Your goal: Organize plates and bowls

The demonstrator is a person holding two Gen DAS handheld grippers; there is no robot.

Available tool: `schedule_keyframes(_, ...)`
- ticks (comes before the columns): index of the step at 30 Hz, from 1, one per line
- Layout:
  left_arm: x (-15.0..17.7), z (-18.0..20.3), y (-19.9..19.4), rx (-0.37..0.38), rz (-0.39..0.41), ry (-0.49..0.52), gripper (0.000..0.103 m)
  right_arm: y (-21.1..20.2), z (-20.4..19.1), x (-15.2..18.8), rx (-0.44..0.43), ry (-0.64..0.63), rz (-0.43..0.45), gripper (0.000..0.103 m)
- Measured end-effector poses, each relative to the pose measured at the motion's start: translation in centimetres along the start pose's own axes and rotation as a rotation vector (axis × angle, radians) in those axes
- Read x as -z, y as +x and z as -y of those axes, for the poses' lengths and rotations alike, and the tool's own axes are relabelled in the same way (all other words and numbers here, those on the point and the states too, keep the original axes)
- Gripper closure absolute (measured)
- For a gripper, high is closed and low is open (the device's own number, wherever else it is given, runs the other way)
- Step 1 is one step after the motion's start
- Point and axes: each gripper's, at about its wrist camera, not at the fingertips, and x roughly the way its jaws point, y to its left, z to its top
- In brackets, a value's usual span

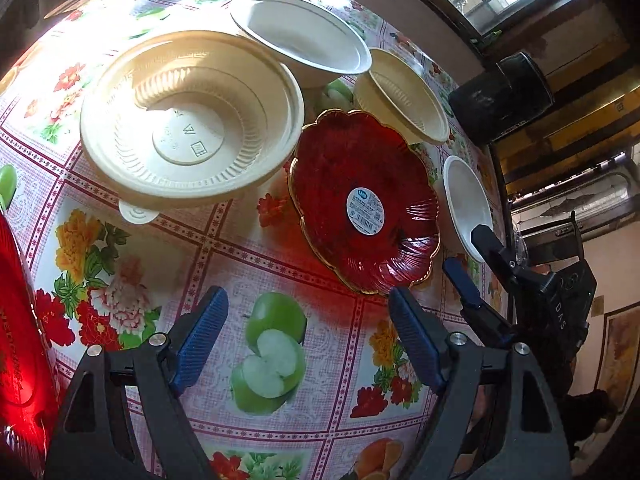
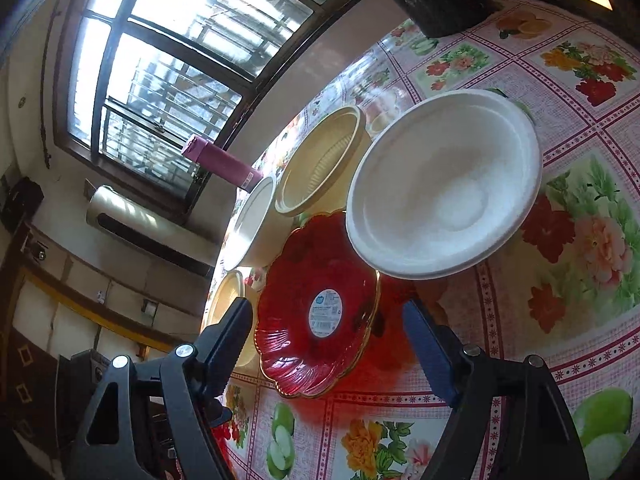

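A red scalloped plate [image 1: 360, 200] with a gold rim and a round sticker lies on the flowered tablecloth [image 1: 224, 272]; it also shows in the right wrist view [image 2: 316, 308]. Around it stand a large cream bowl [image 1: 192, 120], a white bowl [image 1: 304, 36], a smaller cream bowl [image 1: 404, 96] and a small white bowl [image 1: 466, 204]. My left gripper [image 1: 308, 312] is open and empty, just in front of the red plate. My right gripper [image 2: 328, 328] is open, hovering over the plate's near edge; it also shows in the left wrist view [image 1: 470, 256]. A white bowl [image 2: 444, 184] sits beside the plate.
Another red plate [image 1: 20, 340] lies at the left edge. A pink bottle [image 2: 220, 162] stands at the table's far side near a window. A dark box [image 1: 500, 96] stands past the table edge. More bowls [image 2: 320, 164] line the window side.
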Motion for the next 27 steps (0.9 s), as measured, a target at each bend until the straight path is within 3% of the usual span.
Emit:
schedule_keyframes(4,-1.2,0.4,1.1,-0.029,0.022,-0.014,0.021,0.9,0.9,-0.2,0.014,0.032,-0.016,0.028)
schedule_keyframes(11,-2.9,0.5,2.8,-0.014,0.004,-0.046,0.021,2.5,1.4,-0.5,0.021,0.067,-0.036,0.029)
schedule_keyframes(16,-3.0,0.5,3.6,0.004,-0.014,-0.042,0.046,3.0,1.2,-0.5,0.028,0.050,-0.034,0.033)
schedule_keyframes(22,-3.3,0.6,3.9,-0.019,0.011,-0.022,0.066,3.4,0.8,-0.6,0.032,0.041,-0.030,0.039)
schedule_keyframes(25,-3.2,0.3,3.7,-0.050,0.017,-0.002,0.084,3.8,1.2,-0.5,0.029,0.047,-0.048,0.062)
schedule_keyframes(27,-3.1,-0.3,3.5,-0.061,0.026,0.000,0.089,4.2,1.6,-0.4,0.048,0.061,-0.063,0.087)
